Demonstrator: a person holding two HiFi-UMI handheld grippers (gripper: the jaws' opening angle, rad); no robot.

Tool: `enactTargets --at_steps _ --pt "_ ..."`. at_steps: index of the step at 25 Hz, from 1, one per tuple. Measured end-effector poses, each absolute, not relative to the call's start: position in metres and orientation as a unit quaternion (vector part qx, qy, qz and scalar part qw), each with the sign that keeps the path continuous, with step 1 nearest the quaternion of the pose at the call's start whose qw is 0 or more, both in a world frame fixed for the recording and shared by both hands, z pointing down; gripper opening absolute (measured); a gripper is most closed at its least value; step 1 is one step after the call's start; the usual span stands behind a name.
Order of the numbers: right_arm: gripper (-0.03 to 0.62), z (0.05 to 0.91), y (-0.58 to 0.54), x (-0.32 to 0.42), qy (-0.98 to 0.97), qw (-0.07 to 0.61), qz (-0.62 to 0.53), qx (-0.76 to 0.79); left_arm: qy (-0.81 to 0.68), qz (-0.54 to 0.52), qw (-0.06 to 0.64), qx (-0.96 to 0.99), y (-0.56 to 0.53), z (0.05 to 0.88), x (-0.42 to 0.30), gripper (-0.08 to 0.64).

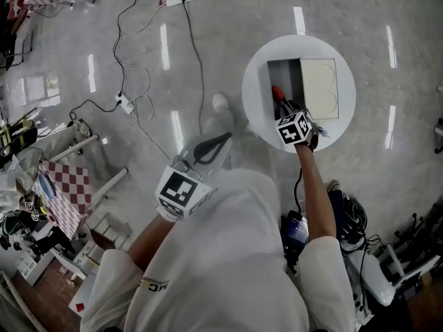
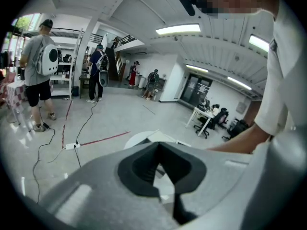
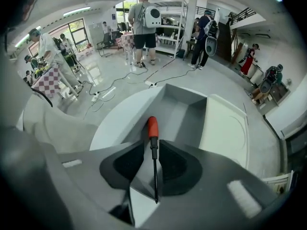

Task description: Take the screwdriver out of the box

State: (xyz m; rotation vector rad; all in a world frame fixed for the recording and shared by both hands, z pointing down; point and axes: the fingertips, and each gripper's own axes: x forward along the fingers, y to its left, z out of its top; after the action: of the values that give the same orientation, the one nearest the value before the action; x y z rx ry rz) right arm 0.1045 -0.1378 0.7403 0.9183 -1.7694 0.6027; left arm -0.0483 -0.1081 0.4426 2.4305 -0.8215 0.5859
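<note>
Nearest the body, the left gripper (image 2: 158,146) hangs left of centre in the head view, well apart from the table. Its jaws are closed tip to tip with nothing between them.

Further out, the right gripper (image 3: 152,145) sits low in the middle of its own view, jaws clamped narrow on the thin dark shaft of the screwdriver (image 3: 152,127). The red handle points away, over the near edge of the open box (image 3: 192,121). The pale lid (image 3: 224,123) lies flat to the right, and all of it rests on the round white table (image 3: 117,126).

The grasp looks made, so the lift-out seems to be the step in hand. Next the tool must rise clear of the box wall, with a firm pinch, since the handle end could swing on so slim a shaft.
</note>
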Motion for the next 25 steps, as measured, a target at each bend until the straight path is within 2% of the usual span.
enactTargets --at_steps 10,12,14,25 --pt "0.097 0.788 -0.144 0.106 -0.703 0.562 0.248 0.357 -0.302 0.220 0.264 0.889 -0.122 0.460 -0.056 0.000" --pt "0.055 0.788 -0.145 0.105 -0.702 0.567 0.242 0.358 -0.303 0.224 0.267 0.887 -0.121 0.463 -0.061 0.000" --pt "0.052 0.788 -0.145 0.103 -0.703 0.572 0.232 0.354 -0.307 0.223 0.267 0.886 -0.121 0.464 -0.064 0.000" --pt "0.052 0.746 -0.133 0.104 -0.714 0.527 0.249 0.389 -0.308 0.218 0.255 0.891 -0.105 0.448 -0.057 0.000"
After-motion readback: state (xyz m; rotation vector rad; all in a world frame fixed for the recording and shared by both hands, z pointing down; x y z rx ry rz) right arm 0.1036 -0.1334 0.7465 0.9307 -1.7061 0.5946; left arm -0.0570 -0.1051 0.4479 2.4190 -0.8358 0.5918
